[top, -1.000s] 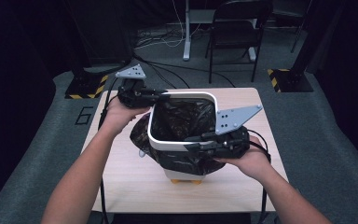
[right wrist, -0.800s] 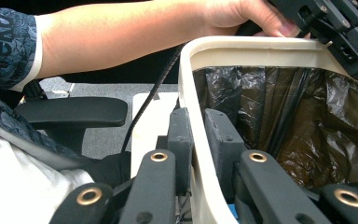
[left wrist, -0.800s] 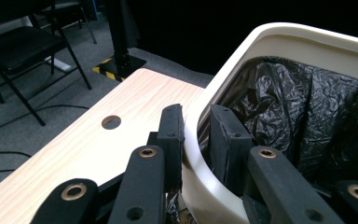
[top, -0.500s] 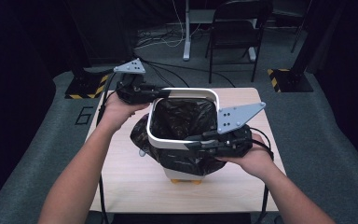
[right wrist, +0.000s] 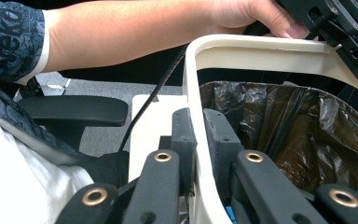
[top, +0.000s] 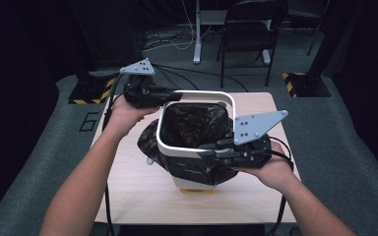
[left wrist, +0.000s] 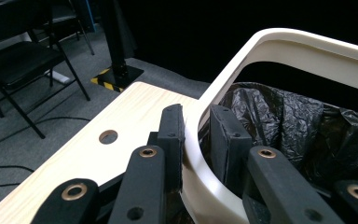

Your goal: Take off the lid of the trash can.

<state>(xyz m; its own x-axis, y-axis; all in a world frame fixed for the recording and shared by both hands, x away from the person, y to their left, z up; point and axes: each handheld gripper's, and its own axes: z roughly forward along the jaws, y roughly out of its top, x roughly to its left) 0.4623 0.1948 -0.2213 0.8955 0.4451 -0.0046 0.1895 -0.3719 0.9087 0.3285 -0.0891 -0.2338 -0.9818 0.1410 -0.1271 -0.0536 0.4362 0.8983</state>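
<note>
Grippers hold a white rim ring [top: 197, 93] from two opposite sides, above a small white bin [top: 193, 183] that stands near the middle of the wooden table [top: 142, 196]. The left gripper [top: 165, 93] grips the ring at its far left corner; in the left gripper view one jaw is outside the white band [left wrist: 205, 154] and one inside, both pads pressed on it, the jaws only narrowly apart. The right gripper [top: 211, 151] takes the near right side; its jaws have just been closing, and in the right gripper view they pinch the band [right wrist: 198, 140] between them. A black bin bag [top: 192, 128] lines the bin, passes up through the ring and hangs crumpled over the outside of the bin.
</note>
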